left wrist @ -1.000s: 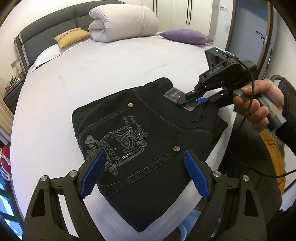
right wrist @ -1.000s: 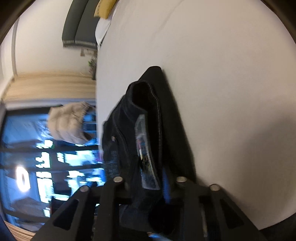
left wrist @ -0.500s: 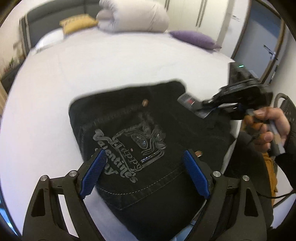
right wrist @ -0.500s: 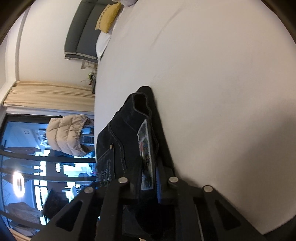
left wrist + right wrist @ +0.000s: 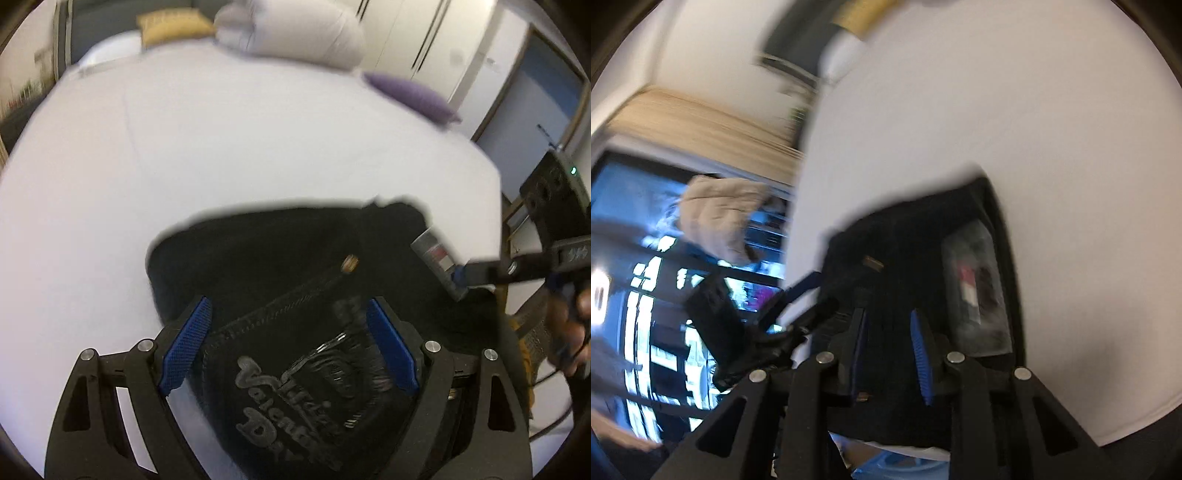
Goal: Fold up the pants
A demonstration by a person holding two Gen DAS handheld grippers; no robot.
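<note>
Pants, black and folded into a thick block, lie on the white bed near its edge. In the left wrist view the left claw is spread wide, its blue pads standing over the pocket with the silver lettering; whether they touch the cloth cannot be told. This view alone shows the far end of the bed: a rolled duvet, a yellow pillow, a purple pillow and cupboard doors behind. At its right edge the right claw reaches in from the side, with a hand on its grip, and its tip meets the paper tag at the corner of the pants.

The right wrist view looks along that claw from behind. Its pads stand close together with dark cloth between them, pinching a fold of the pants, and the tag lies just to their right rather than between them. Only here do the window, the curtain and a beige jacket show, and the left claw appears from outside, blurred, at the left edge of the pants. Both views are smeared by motion.
</note>
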